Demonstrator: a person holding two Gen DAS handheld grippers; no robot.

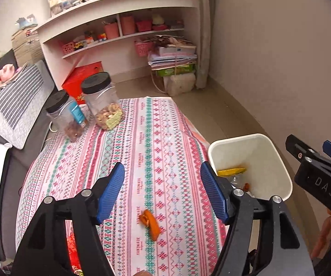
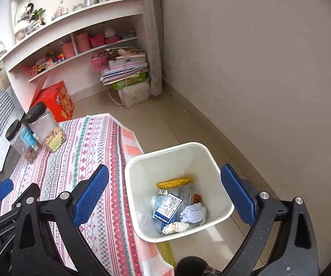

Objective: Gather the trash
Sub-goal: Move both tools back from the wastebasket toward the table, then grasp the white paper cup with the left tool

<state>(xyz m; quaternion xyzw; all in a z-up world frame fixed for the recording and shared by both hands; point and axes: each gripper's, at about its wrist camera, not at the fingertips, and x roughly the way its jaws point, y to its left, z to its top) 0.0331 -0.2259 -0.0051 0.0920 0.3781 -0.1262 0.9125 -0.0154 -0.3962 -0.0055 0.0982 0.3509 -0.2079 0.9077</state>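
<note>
The left gripper [image 1: 162,188] stands over the patterned tablecloth [image 1: 142,126] with its blue pads wide apart and nothing between them; just below and between the pads an orange peel [image 1: 150,224] lies on the cloth, touched by neither pad; to the right of the cloth's edge, on the tiled floor [image 2: 181,119], a white bin [image 1: 278,161] stands upright, and in the left view a yellow scrap [image 1: 231,171] shows inside it; the right gripper [image 2: 164,192] hangs above that bin with its pads as wide apart as the left one's or wider, gripping nothing, one pad over the cloth and the other past the bin's far rim; looking down into the bin from the right view, a blue-and-white carton [image 2: 167,207] lies in the middle, a crumpled pale tissue [image 2: 194,212] beside it, a second crumpled white wad [image 2: 175,227] nearest the camera, clear plastic beneath, and the yellow scrap toward the back wall; farther along the cloth, at its left far corner, two clear jars with black lids stand close together, the nearer jar [image 1: 67,117] with a blue label and the farther jar [image 1: 103,104] partly filled with nuts; left of the table lies a striped cushion [image 1: 20,105]; behind the jars stands a red box [image 1: 82,80] on the floor; against the back wall a white shelf unit [image 1: 124,16] holds pink pots and small things, with a stack of papers [image 1: 173,57] at its right end
</note>
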